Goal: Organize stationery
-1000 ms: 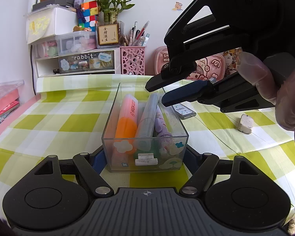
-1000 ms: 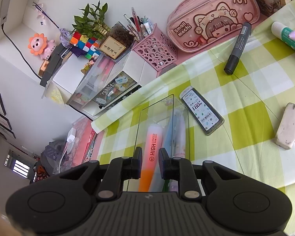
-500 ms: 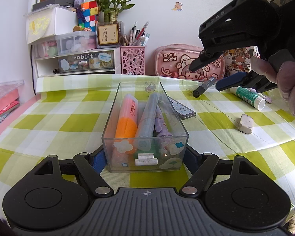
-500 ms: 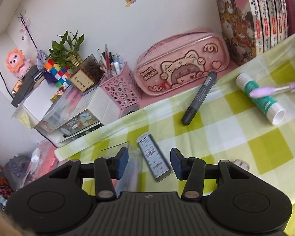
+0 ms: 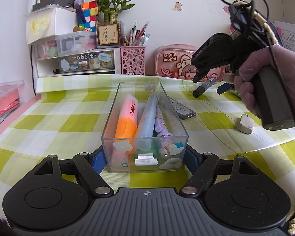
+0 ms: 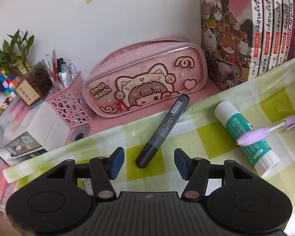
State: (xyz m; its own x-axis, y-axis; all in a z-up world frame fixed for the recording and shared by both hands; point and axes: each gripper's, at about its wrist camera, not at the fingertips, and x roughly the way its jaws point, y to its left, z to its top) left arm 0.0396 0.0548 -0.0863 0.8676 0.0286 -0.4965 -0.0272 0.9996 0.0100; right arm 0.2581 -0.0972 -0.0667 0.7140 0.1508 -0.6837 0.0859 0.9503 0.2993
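Observation:
A clear plastic box (image 5: 112, 116) holds an orange highlighter (image 5: 127, 122), a blue-grey marker (image 5: 148, 118) and a purple pen (image 5: 161, 123). My left gripper (image 5: 144, 160) is shut on the near end of the box, its blue pads against both side walls. My right gripper (image 6: 147, 162) is open and empty, just above the cap end of a dark grey marker (image 6: 163, 126), which lies on the checked cloth in front of the pink pencil case (image 6: 143, 78). The right gripper also shows in the left wrist view (image 5: 208, 82), over the same marker (image 5: 204, 87).
A glue stick (image 6: 245, 133) and a purple pen (image 6: 265, 130) lie right of the marker. A lead case (image 5: 182, 110) and an eraser (image 5: 245, 123) lie right of the box. A pink pen cup (image 5: 132, 60), drawer unit (image 5: 76, 61) and books (image 6: 245, 29) line the back.
My right gripper moved away from the box towards the back right, opened wide and came down close to the dark grey marker. The left gripper and the box stayed still.

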